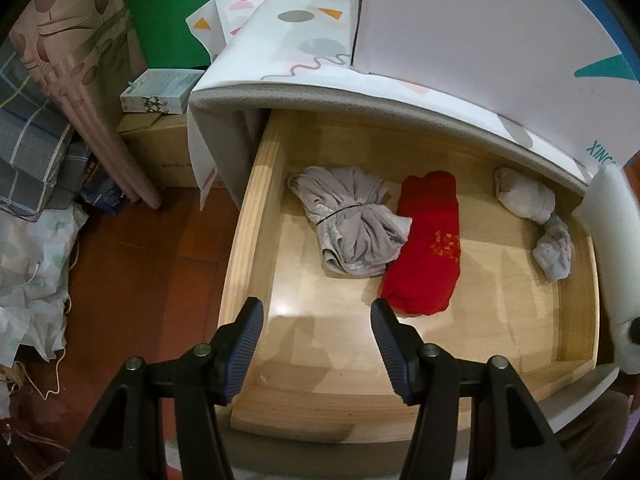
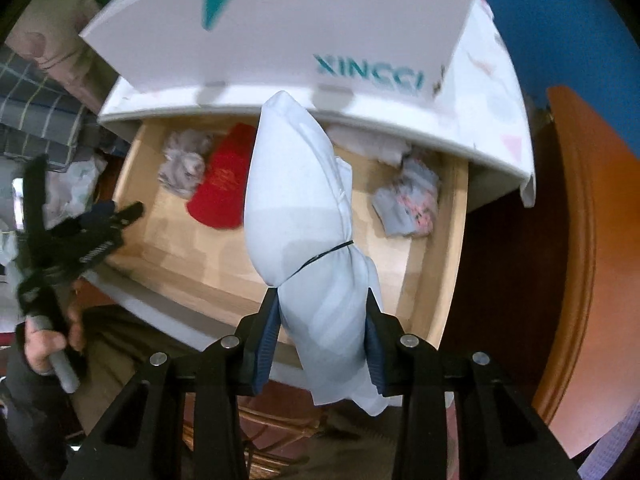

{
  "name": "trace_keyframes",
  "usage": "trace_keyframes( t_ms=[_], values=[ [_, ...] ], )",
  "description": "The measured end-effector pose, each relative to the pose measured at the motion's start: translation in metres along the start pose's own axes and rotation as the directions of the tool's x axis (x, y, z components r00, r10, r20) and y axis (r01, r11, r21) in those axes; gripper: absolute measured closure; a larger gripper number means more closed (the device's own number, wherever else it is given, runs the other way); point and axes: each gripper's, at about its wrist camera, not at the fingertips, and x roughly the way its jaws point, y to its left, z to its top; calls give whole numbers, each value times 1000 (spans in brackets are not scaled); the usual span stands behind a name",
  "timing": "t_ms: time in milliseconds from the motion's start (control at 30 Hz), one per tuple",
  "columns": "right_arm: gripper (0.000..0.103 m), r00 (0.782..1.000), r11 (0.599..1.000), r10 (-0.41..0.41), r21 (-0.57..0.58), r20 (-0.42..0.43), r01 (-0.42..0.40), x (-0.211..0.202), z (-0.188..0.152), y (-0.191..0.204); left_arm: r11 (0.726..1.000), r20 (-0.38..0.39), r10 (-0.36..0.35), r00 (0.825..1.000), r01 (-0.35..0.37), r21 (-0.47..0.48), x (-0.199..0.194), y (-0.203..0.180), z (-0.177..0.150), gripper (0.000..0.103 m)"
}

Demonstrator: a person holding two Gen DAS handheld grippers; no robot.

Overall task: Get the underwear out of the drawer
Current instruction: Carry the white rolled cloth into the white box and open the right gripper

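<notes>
A pale blue rolled underwear bundle (image 2: 316,240), tied with a thin black band, hangs above the open wooden drawer (image 2: 448,264), and my right gripper (image 2: 322,300) is shut on its lower part. In the left wrist view that bundle (image 1: 608,240) shows at the right edge. My left gripper (image 1: 318,312) stands open over the drawer's (image 1: 252,216) front left corner with nothing between its fingers. Inside lie a grey tied bundle (image 1: 352,224), a red folded piece (image 1: 426,244) and a white roll (image 1: 524,196). In the right wrist view a hand holds the left gripper (image 2: 100,216) at the left.
A white box (image 1: 472,20) stands on the patterned cloth (image 1: 304,32) over the cabinet top. A small blue-grey patterned bundle (image 1: 554,252) lies at the drawer's right. Cardboard boxes (image 1: 160,148), a curtain (image 1: 80,80) and bedding (image 1: 32,240) crowd the floor at the left. An orange door (image 2: 580,240) stands on the right.
</notes>
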Motion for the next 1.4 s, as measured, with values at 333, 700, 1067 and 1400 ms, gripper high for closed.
trace_keyframes(
  t_ms=[333, 700, 1067, 1400],
  values=[
    [71, 995, 1000, 13, -22, 94, -11, -53, 5, 15, 1000, 4, -1, 1000, 1, -11, -1, 2, 0, 46],
    [71, 975, 1000, 22, 7, 222, -25, -116, 56, 18, 1000, 14, 2, 1000, -2, -11, -1, 2, 0, 46],
    [70, 968, 995, -85, 72, 235, 70, -101, 168, 16, 1000, 16, 1, 1000, -1, -12, -2, 2, -1, 46],
    [69, 986, 993, -76, 96, 151, 62, -40, 212, 21, 1000, 21, -9, 1000, 9, -25, -2, 4, 1, 46]
  ],
)
